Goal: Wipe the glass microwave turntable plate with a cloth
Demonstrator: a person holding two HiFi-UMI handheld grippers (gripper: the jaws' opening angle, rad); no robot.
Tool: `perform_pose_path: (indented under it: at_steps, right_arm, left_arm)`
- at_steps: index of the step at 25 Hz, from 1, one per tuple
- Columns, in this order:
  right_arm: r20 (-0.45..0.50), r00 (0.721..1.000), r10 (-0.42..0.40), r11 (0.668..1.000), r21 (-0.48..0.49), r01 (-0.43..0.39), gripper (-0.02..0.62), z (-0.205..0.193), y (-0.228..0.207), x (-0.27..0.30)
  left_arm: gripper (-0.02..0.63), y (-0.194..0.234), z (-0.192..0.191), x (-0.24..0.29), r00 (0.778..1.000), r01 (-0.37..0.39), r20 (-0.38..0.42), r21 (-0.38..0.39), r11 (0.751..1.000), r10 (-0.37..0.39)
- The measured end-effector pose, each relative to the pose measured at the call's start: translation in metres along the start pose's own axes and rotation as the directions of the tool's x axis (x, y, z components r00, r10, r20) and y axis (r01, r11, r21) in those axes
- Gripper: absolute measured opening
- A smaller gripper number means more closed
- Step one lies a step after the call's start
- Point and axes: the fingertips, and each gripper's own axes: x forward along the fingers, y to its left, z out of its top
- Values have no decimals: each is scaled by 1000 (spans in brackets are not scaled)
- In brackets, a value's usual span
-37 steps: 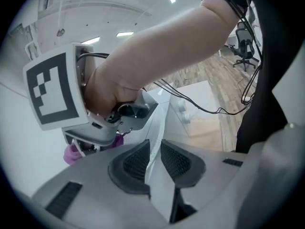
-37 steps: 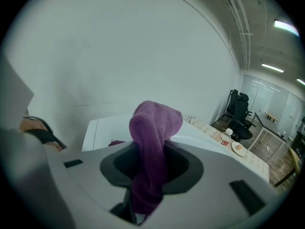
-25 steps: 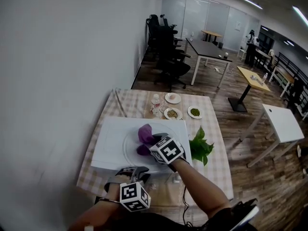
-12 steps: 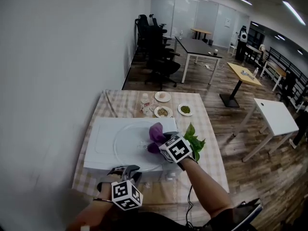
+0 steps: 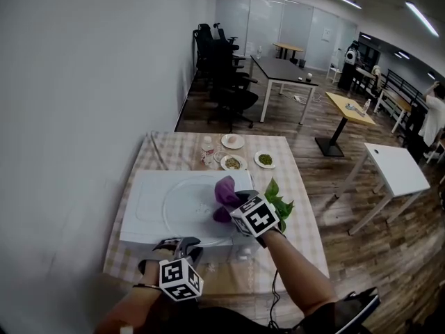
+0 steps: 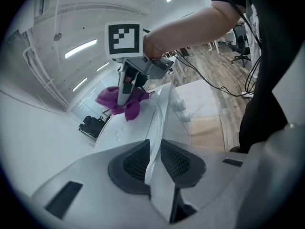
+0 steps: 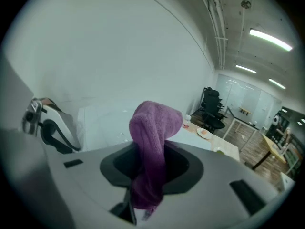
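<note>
A clear glass turntable plate [image 5: 182, 202] lies flat on top of a white microwave [image 5: 141, 218]. My left gripper [image 5: 182, 245] is at the plate's near edge. In the left gripper view its jaws [image 6: 153, 157] are shut on the thin plate rim [image 6: 157, 124]. My right gripper [image 5: 227, 205] is over the plate's right side, shut on a bunched purple cloth [image 5: 224, 192] that rests on the glass. In the right gripper view the cloth [image 7: 155, 127] sticks up from between the jaws [image 7: 151, 165]. The left gripper view shows the right gripper [image 6: 123, 98] and cloth [image 6: 129, 107] ahead.
The microwave stands on a table with a checked cloth [image 5: 299, 221]. Behind it are three small dishes [image 5: 231, 141] [image 5: 264, 160] [image 5: 231, 163] and a bottle [image 5: 206, 152]. A green leafy plant [image 5: 279, 204] lies to the right. A white wall runs close along the left.
My right gripper has slid the purple cloth rightward across the plate, from near its middle to its right side. The left gripper has kept its hold at the near rim.
</note>
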Motion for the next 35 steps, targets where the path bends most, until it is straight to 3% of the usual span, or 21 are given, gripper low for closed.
perform_pose_path:
  at_steps: [2, 6, 9, 13, 16, 22, 35]
  right_arm:
    - [61, 992, 109, 994, 13, -110, 124, 20, 29, 4]
    - [108, 947, 301, 953, -3, -302, 124, 49, 93, 18]
    - [55, 916, 398, 915, -95, -392, 124, 54, 134, 34]
    - [-18, 891, 454, 876, -175, -450, 124, 49, 163, 52]
    - [-40, 889, 456, 873, -174, -455, 123, 45, 161, 57]
    - [-57, 911, 409, 901, -131, -413, 121, 32, 138, 48]
    - [-72, 975, 210, 978, -7, -211, 123, -25, 43, 1]
  left_arm:
    - [77, 0, 3, 1, 1000, -7, 5, 24, 1000, 7]
    - [74, -1, 4, -1, 999, -34, 8, 41, 999, 33]
    - [74, -1, 3, -2, 999, -38, 16, 36, 999, 38]
    - [74, -2, 3, -3, 999, -45, 15, 26, 999, 45]
    - [74, -1, 3, -2, 999, -40, 18, 10, 999, 39]
    - [74, 1, 2, -4, 999, -35, 8, -19, 999, 35]
    - [74, -1, 0, -1, 999, -52, 3, -38, 998, 52]
